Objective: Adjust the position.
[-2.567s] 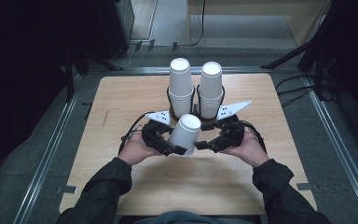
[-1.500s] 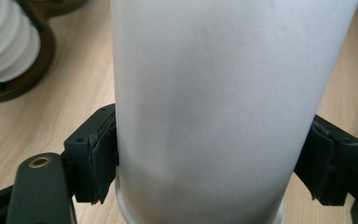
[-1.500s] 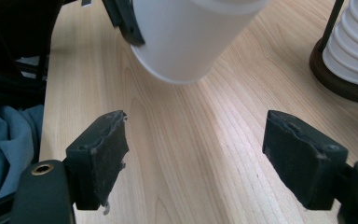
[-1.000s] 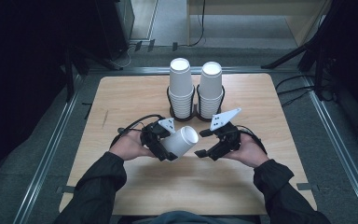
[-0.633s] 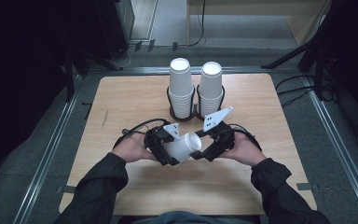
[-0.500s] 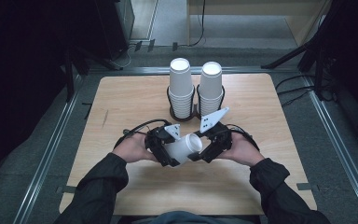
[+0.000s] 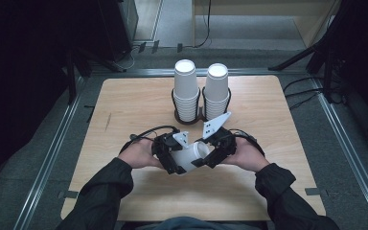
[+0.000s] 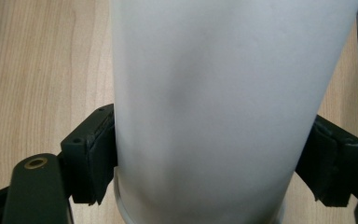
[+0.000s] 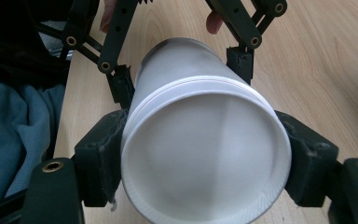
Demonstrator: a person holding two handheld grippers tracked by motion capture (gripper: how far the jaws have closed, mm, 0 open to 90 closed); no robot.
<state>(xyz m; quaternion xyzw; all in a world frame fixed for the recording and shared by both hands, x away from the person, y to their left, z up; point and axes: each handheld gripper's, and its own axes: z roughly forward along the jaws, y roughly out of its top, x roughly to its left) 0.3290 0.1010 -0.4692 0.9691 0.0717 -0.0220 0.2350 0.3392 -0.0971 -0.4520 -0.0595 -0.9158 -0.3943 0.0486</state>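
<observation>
From the high view, the person's two hands meet low over the middle of the pale wooden table (image 7: 139, 105). Between them lies a white paper cup (image 7: 191, 155), tipped on its side with its open mouth towards two o'clock. The left hand-held gripper (image 7: 172, 160) has it by the body; the right hand-held gripper (image 7: 206, 155) meets it at the rim end. At twelve o'clock from the hands, two tall stacks of white paper cups (image 7: 186, 91) stand upright side by side in a black wire holder (image 7: 178, 114).

In the left gripper view, the white paper cup (image 8: 214, 107) runs up between the two black jaws, whose pads press against its wall on both sides, clamped.

In the right gripper view, the cup's (image 9: 205, 154) open mouth faces the camera. The right hand-held gripper's jaws have just been closing and now sit against the rim on either side, pads touching it. Beyond, at twelve o'clock, the left hand-held gripper (image 9: 182, 70) grips the cup's body.
</observation>
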